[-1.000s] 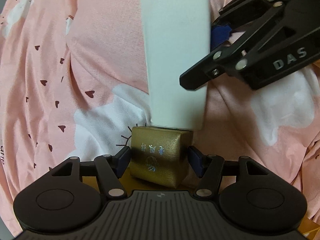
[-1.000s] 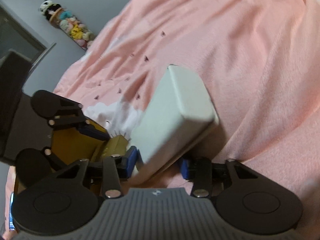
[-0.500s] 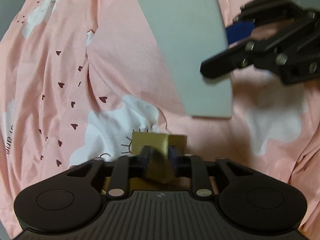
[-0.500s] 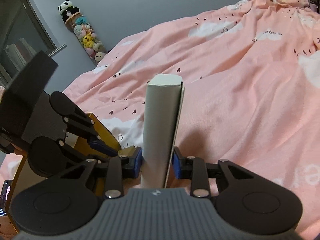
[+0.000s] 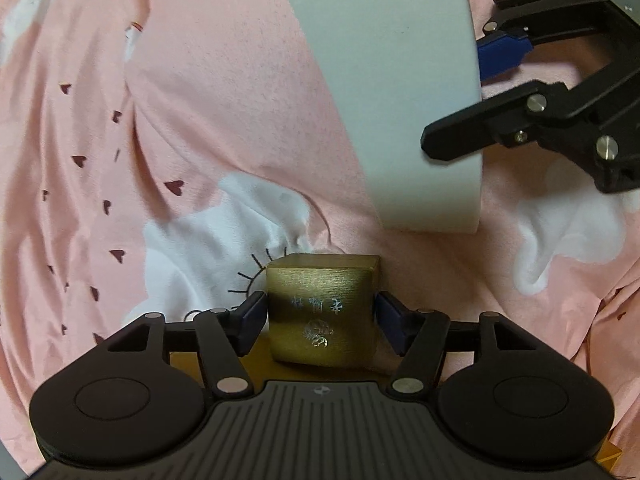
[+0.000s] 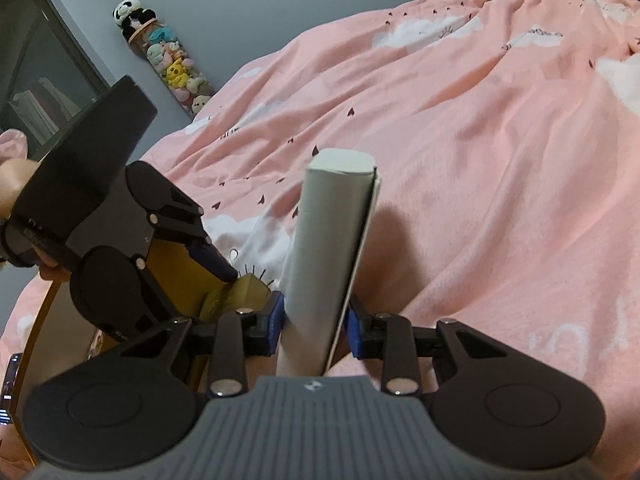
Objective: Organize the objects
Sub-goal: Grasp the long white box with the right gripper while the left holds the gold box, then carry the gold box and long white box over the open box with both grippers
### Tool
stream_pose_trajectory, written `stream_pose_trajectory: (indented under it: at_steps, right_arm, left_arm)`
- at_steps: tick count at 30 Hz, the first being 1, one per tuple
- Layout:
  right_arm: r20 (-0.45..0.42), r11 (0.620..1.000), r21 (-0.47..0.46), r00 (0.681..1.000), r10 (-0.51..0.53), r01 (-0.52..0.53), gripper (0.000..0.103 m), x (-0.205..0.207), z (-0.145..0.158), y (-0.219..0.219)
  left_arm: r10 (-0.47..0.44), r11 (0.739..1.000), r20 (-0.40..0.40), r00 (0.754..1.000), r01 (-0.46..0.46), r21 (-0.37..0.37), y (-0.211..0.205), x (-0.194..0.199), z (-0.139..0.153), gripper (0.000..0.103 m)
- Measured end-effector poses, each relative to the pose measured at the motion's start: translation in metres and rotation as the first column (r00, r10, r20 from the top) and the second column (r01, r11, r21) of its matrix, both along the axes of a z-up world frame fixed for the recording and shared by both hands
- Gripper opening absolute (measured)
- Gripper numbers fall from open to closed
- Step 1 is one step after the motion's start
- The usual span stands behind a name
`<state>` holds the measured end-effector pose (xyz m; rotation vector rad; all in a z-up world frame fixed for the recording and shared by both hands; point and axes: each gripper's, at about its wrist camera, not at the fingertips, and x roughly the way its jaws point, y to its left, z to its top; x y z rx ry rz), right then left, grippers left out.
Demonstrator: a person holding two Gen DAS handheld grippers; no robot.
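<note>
Two boxes were held, one by each gripper, above the pink quilt [image 6: 500, 168]. The left gripper [image 5: 318, 314] had its blue pads [image 5: 250, 316] pressed on both sides of the small gold box [image 5: 323, 312], which sat low and close in front of it. The right gripper [image 6: 314, 326] was squeezed onto the long white box [image 6: 326, 256] near one end. Its long side pointed away along the fingers. From the left gripper, the white box lay ahead and a bit to the right, just past the gold one and apart from it. The left one looked nearer to a yellow-brown tray [image 6: 168, 256] under it
</note>
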<state>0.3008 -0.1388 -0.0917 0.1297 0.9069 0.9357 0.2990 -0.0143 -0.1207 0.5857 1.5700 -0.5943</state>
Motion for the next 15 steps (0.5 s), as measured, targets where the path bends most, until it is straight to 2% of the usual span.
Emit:
stream_pose_trajectory:
  at_steps: [7, 11, 15]
  right_arm:
    - [-0.033, 1.0, -0.004, 0.999, 0.0, 0.0, 0.037, 0.008, -0.015, 0.01]
    - [-0.024, 1.0, 0.0, 1.0, -0.009, 0.009, 0.036, 0.007, -0.014, 0.01]
    - [0.03, 1.0, -0.018, 1.0, -0.004, 0.004, 0.036, -0.005, -0.005, 0.01]
  left_arm:
    - [0.066, 0.997, -0.024, 0.998, -0.067, -0.035, 0.001, 0.001, -0.003, 0.068]
    - [0.126, 0.99, 0.032, 0.991, -0.124, -0.068, 0.004, -0.008, 0.006, 0.067]
    - [0.192, 0.974, 0.113, 0.975, -0.175, -0.145, 0.008, -0.023, 0.034, 0.067]
